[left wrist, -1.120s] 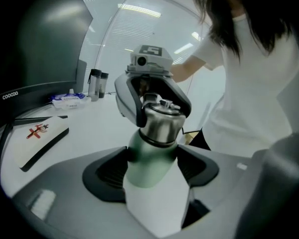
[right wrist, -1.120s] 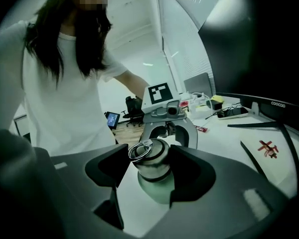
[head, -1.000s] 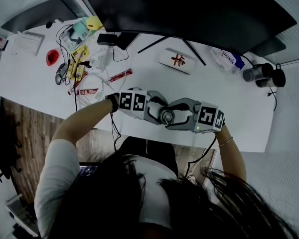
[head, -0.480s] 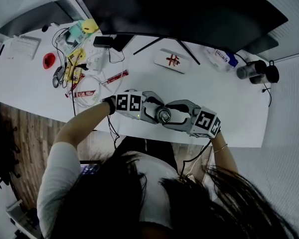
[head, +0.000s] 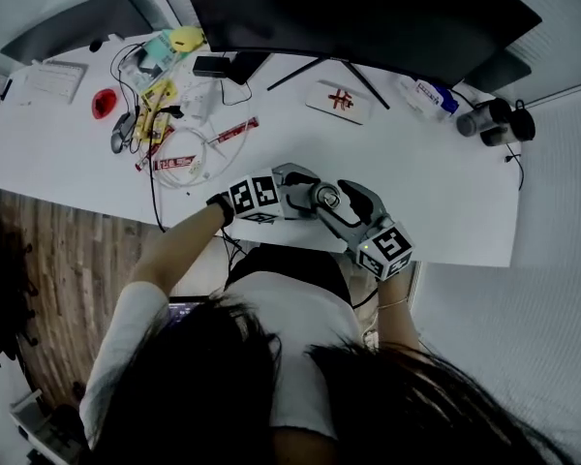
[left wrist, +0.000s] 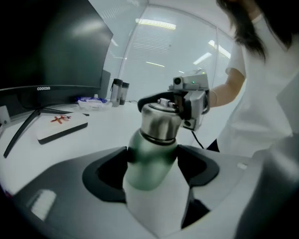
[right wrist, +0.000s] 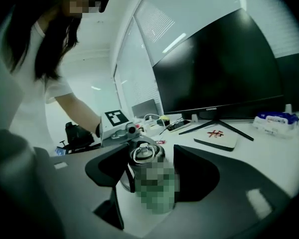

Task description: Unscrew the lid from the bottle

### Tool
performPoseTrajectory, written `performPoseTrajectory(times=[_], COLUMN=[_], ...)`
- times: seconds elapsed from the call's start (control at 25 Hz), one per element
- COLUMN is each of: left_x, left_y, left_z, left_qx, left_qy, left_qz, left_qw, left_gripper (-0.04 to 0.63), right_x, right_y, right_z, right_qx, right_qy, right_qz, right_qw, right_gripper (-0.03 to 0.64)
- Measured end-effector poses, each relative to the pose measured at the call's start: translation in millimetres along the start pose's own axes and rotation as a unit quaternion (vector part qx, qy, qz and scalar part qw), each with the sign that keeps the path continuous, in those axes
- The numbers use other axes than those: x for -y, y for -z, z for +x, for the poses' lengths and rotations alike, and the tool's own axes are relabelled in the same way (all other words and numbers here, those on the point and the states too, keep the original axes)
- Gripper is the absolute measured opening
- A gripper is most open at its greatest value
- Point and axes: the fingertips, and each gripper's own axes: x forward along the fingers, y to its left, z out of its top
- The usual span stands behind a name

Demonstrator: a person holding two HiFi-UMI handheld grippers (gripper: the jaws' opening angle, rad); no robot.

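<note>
A green bottle [left wrist: 150, 158] with a steel lid [left wrist: 160, 119] is held above the front edge of the white table [head: 436, 192]. My left gripper [left wrist: 152, 161] is shut on the bottle's green body, with a pad pressed to each side. From the other side my right gripper [right wrist: 149, 158] is shut on the lid [right wrist: 143, 153], whose top ring faces its camera. In the head view the bottle [head: 326, 198] sits between the left gripper [head: 300, 194] and the right gripper [head: 347, 207]. The right gripper's marker cube points back toward the person.
A large dark monitor [head: 368, 17] stands at the table's back on a V-shaped foot. A white box with a red mark [head: 340, 101] lies before it. Cables, packets and a red disc [head: 104, 104] crowd the left end. Two dark cups [head: 491, 119] stand far right.
The right gripper has swung round the bottle's top, its marker cube moving from the right of the bottle down toward the person. The left gripper has kept its hold on the body.
</note>
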Motion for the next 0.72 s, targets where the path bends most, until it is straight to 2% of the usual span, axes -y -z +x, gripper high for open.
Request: performPoseTrajectory(times=[0.2, 0.36, 0.6, 0.72], left_x=[-1.7, -1.2, -1.1, -1.1], left_y=[2.8, 4.9, 5.1, 3.2], left_z=[-0.7, -0.5, -1.4, -1.7], left_qx=[0.026, 0.035, 0.047, 0.046], left_qy=[-0.058, -0.084, -0.106, -0.098], left_qz=[-0.023, -0.033, -0.045, -0.048], left_qw=[0.9977, 0.9953, 0.9922, 0.993], left_gripper=[0.364, 0.364, 0.364, 0.364], right_x=[0.4, -1.4, -1.7, -0.9], right_y=[6.2, 7.6, 14.1, 13.6], right_z=[-2.1, -3.3, 5.2, 6.2], right_qx=[0.029, 0.039, 0.024, 0.022], right_qy=[0.081, 0.125, 0.158, 0.146], right_qz=[0.022, 0.015, 0.007, 0.009], right_qw=[0.996, 0.991, 0.987, 0.989], right_gripper=[0.258, 0.256, 0.256, 0.256])
